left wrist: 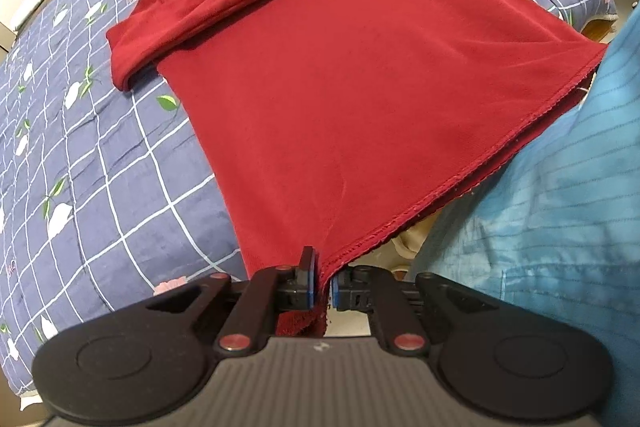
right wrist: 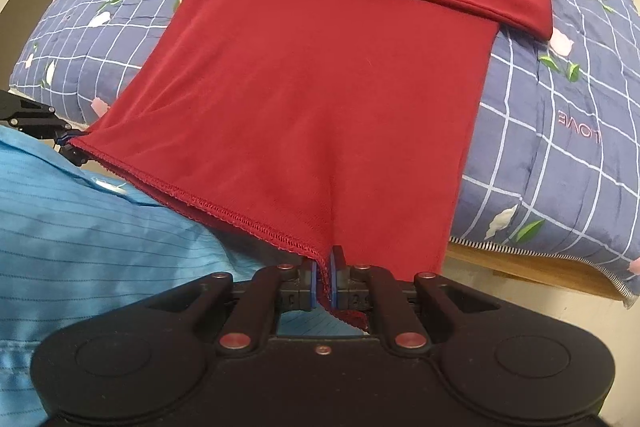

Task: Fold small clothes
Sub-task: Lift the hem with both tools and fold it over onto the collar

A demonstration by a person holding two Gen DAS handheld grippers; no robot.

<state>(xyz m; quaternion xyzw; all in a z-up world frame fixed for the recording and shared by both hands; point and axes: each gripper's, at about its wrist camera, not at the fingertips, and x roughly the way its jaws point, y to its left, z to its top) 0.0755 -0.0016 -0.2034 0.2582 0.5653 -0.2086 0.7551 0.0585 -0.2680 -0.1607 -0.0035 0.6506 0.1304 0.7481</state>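
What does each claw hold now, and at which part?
Both hold the red sweater by its bottom hem: left claw at one corner, right claw at the other.

A red top [right wrist: 320, 99] with long sleeves is lying flat on the bed. Its neck hole is pointing away, at the far end. Both sleeves are lying folded across the chest, one on top of the other. The body is stretching out smooth toward the near edge. The bottom hem is coming up off the bed, pulled tight in a straight line, with each bottom corner being pinched.
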